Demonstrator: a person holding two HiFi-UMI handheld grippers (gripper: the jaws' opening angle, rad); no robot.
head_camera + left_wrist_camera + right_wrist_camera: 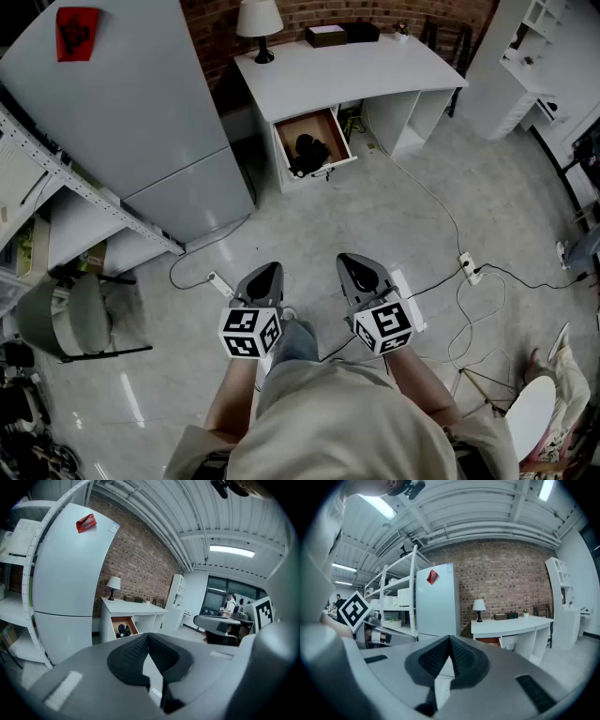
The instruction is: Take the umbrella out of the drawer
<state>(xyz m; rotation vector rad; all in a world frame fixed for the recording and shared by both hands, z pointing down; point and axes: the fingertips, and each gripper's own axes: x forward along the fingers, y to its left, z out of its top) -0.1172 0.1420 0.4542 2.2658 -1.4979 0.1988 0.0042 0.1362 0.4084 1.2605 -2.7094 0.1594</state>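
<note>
Grey concrete floor [375, 216] before a white desk [347, 66] at upper centre of the head view. Pulled out beneath it, a brown-lined wooden drawer [314, 124] holding a black, compactly folded umbrella [309, 152]. Low in frame, well apart from the drawer: left gripper [267, 272] and right gripper [352, 262], jaws pressed together, gripping nothing.

LEGIBLE TEXT: we read none | red tag [77, 33] on refrigerator [141, 122]: dark mark, too small to read | left gripper [269, 269], right gripper [344, 258]: we see square coded markers only
</note>
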